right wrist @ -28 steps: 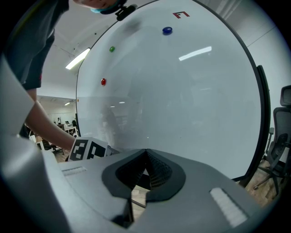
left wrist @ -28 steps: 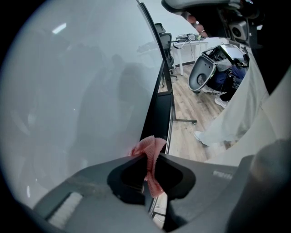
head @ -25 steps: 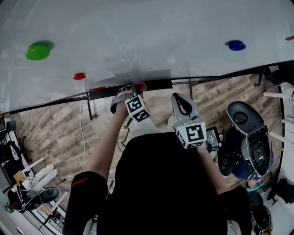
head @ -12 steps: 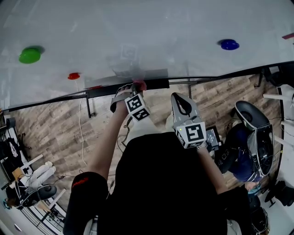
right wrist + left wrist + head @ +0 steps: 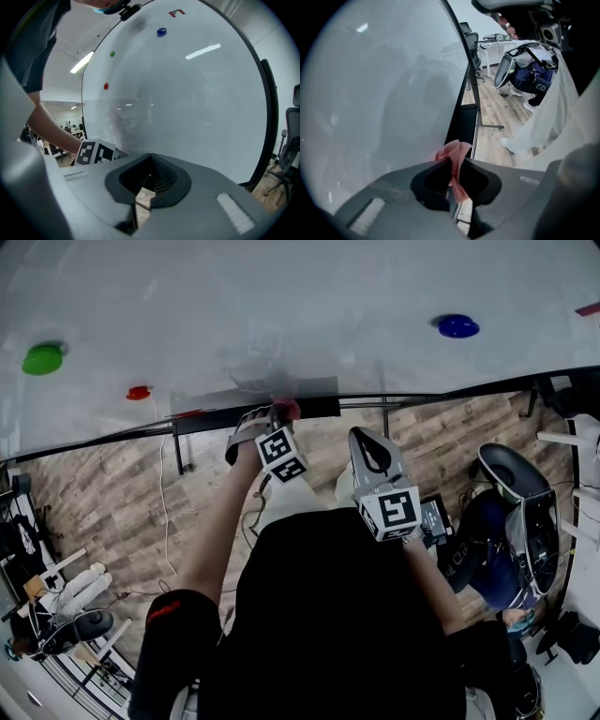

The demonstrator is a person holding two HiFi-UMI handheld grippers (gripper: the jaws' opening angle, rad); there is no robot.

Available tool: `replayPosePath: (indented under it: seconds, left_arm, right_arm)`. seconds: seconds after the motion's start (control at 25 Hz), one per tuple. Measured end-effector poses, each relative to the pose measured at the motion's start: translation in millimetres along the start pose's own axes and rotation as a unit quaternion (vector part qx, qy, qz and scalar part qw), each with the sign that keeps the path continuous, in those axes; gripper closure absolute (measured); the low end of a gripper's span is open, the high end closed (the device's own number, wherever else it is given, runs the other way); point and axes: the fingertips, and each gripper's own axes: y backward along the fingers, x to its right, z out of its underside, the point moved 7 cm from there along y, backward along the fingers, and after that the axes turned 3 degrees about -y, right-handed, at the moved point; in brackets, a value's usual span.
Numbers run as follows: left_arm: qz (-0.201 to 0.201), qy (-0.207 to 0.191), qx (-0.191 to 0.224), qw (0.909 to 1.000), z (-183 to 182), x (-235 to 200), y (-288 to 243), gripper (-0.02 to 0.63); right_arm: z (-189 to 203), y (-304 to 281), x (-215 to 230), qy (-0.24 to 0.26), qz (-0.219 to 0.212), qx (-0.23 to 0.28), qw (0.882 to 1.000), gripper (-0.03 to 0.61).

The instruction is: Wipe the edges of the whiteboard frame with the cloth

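Now the point that matters is how the frame's lower edge (image 5: 462, 123) lies against my left gripper (image 5: 274, 418): it is a dark band that runs across in front of me from left to right, so its long axis goes sideways in the head view, and in the left gripper view it goes straight away from the jaws. The jaws of this gripper are pressed together on the pink cloth (image 5: 456, 151). A folded part of the cloth stands out past the tips and seems to touch the band, just where the white whiteboard surface (image 5: 384, 93) ends. I judge that the next stroke must go along this axis and not across it, with the cloth held on the edge so that it does not slide onto the white surface. My left forearm (image 5: 220, 521) is bare and stretched forward up to the board, so this hand is clearly the nearer one. My right gripper (image 5: 368, 448) is apart from the frame, lower and closer to my body, and points toward the board. Its jaws are together with nothing between them, so it takes no part in the wiping at this moment.
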Motion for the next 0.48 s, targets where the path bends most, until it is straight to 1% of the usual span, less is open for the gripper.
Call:
replayPosePath:
  seconds: [0.24,0.48]
  left_arm:
    - [0.001,-0.001,-0.001,1.0,-22,-5,-6,0.571]
    - [0.002,0.001,-0.002,1.0,-30,-4,-7,0.571]
  right_arm:
    - [-4,1,21,0.0,-0.005,-0.005,1.0,0.577]
    - [-4,2,31,-0.002,-0.007,-0.006,1.0,0.577]
